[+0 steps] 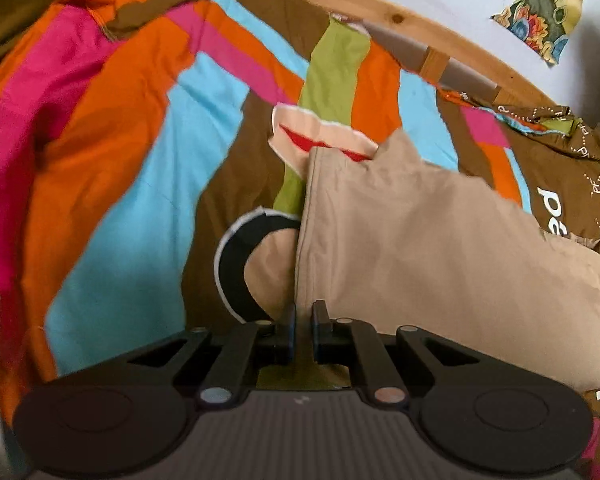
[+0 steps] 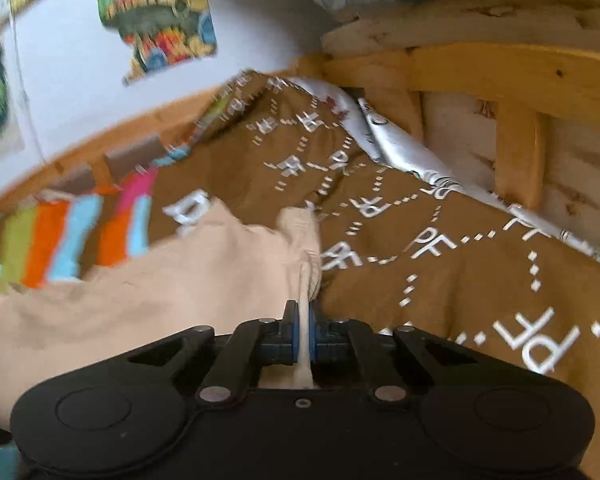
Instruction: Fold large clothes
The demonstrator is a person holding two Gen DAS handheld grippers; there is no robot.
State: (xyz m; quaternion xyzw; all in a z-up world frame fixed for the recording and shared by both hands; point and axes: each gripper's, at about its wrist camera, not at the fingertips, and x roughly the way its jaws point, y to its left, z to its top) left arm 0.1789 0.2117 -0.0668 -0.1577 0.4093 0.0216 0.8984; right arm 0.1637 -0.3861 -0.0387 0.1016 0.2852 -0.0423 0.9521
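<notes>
Both tools are clenched on the beige garment (image 1: 440, 248): the left tool (image 1: 303, 320) pinches its edge near the black-trimmed opening, the right tool (image 2: 304, 320) a bunched fold. It lies on the striped bedspread (image 1: 140, 160), stretching toward two o'clock from the left tool, ten o'clock from the right.

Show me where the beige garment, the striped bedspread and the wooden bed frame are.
beige garment (image 1: 440, 240): left wrist view, on its broad flat panel.
striped bedspread (image 1: 140, 184): left wrist view, on a light blue stripe.
wooden bed frame (image 2: 516, 160): right wrist view, on an upright slat.
</notes>
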